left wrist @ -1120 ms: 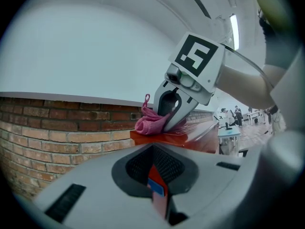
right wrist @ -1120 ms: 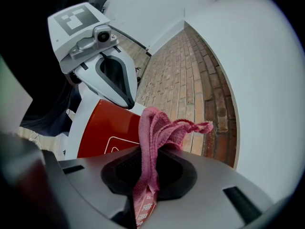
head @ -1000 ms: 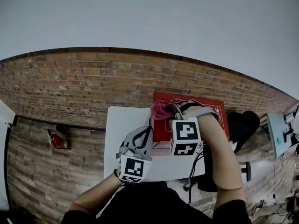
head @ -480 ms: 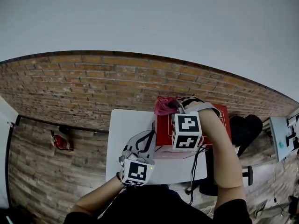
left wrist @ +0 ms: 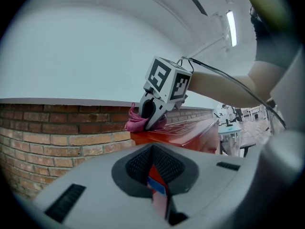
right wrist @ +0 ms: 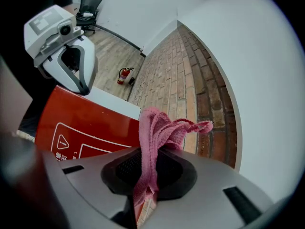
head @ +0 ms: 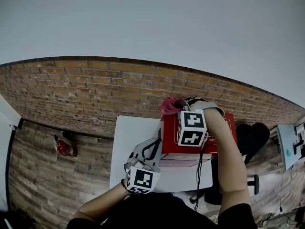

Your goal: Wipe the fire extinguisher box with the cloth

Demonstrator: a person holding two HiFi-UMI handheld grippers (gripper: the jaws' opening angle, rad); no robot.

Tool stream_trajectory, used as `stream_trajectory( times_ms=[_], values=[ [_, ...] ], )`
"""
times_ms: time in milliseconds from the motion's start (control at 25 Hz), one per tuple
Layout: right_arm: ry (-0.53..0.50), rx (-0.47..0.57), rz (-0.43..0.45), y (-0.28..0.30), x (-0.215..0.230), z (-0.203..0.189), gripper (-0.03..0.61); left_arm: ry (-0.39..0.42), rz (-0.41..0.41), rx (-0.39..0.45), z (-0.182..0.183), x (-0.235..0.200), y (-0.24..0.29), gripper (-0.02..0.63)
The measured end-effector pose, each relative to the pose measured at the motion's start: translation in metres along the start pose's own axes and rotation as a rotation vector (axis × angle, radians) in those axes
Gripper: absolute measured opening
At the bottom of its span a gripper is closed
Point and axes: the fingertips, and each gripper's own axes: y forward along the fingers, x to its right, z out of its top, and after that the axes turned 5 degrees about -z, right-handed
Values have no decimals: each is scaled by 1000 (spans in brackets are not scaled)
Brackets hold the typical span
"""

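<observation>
Ok so starting at the far left, there's a small red fire extinguisher (head: 63, 147) standing on the wood floor at the foot of the brick wall (head: 95, 89). Next over is the white desk (head: 131, 142), pushed up against that wall.

The left gripper (head: 153, 144) hangs over the near part of the desk, held about level and pointing toward the box's left side. Its fingers are pressed together. There's a bit of red and blue showing in the slit between them, but I can't tell what that is, so I wouldn't call it a hold on anything.

Then the pink cloth (head: 169, 106). It's bunched up at the far left corner of the box top, the corner nearest the bricks, and from the left gripper view it looks like it's lying right on the red surface. The right gripper (head: 180, 104) is angled down onto that corner, fingers clamped on the cloth, with a loose fold flopping out past the tips toward the wall.

The fire extinguisher box (head: 221, 128) itself is red with white printing on top. It sits on the right half of the desk, under the person's right forearm.

Just past the desk's right end there's a black office chair (head: 252, 136).
</observation>
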Motion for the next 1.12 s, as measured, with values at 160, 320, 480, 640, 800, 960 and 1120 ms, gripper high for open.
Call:
stream_trajectory(
  times_ms=[160,320,480,640,800,960,1120],
  values=[
    [-2,-3,-11,5,7,-1,71,1,-3,-3,0,0,-1,15],
    [14,23,-34,8,11,-2,71,-3,-10,-8,0,0,0,15],
    [46,67,-94,9,17,-2,71,3,-13,-8,1,0,-1,15],
    [123,127,-154,6,24,-4,71,1,-14,-8,1,-1,-1,15],
    [297,239,-259,-19,38,-11,71,4,-26,-11,2,-2,0,15],
    [641,379,-387,-67,55,-30,70,36,-50,-13,3,-4,1,15],
    [968,525,-389,-114,40,-60,70,78,-97,-3,10,-5,4,15]
  ],
)
